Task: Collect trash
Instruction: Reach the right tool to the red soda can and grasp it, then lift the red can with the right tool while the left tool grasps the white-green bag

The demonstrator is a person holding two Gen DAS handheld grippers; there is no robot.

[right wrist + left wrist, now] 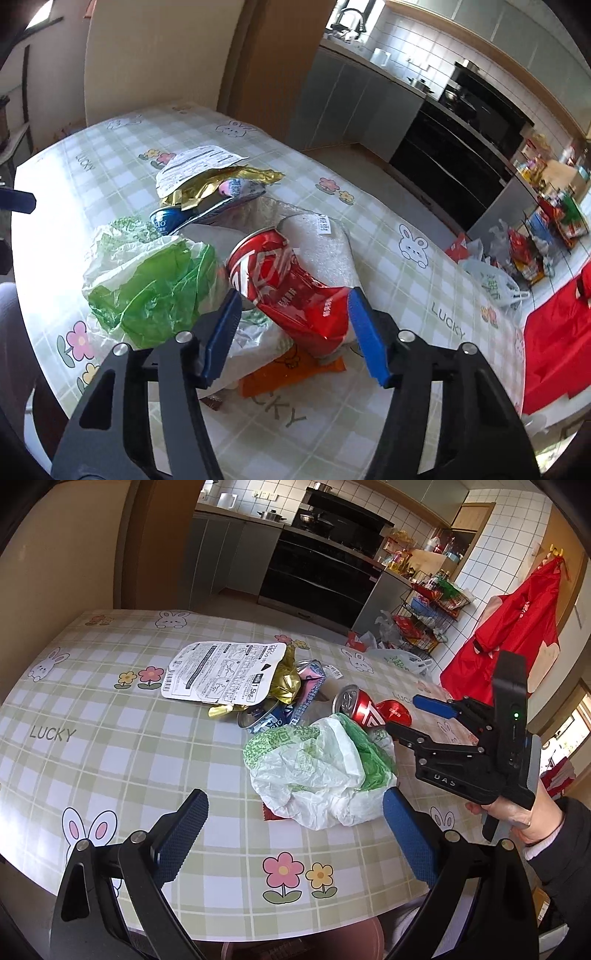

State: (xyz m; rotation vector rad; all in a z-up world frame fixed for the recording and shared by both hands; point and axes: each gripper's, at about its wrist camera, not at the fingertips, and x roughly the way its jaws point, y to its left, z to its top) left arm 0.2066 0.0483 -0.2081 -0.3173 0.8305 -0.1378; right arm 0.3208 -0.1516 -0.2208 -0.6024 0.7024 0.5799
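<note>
Crushed red can (291,284): glossy metal, creased. Green-white bag (317,771): thin crinkled plastic, translucent. Gold wrapper (286,681): shiny foil. Tablecloth (110,709): smooth, slightly glossy. Left gripper fingers (181,834): textured matt blue pads.

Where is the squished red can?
In the right wrist view, the red can lies on the table between the open right claw fingers, beside the green bag.

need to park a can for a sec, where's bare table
Bare tablecloth lies left of the white printed pouch and near the front edge by the flowers. It is crowded mid-table around the plastic bag and red can.
</note>
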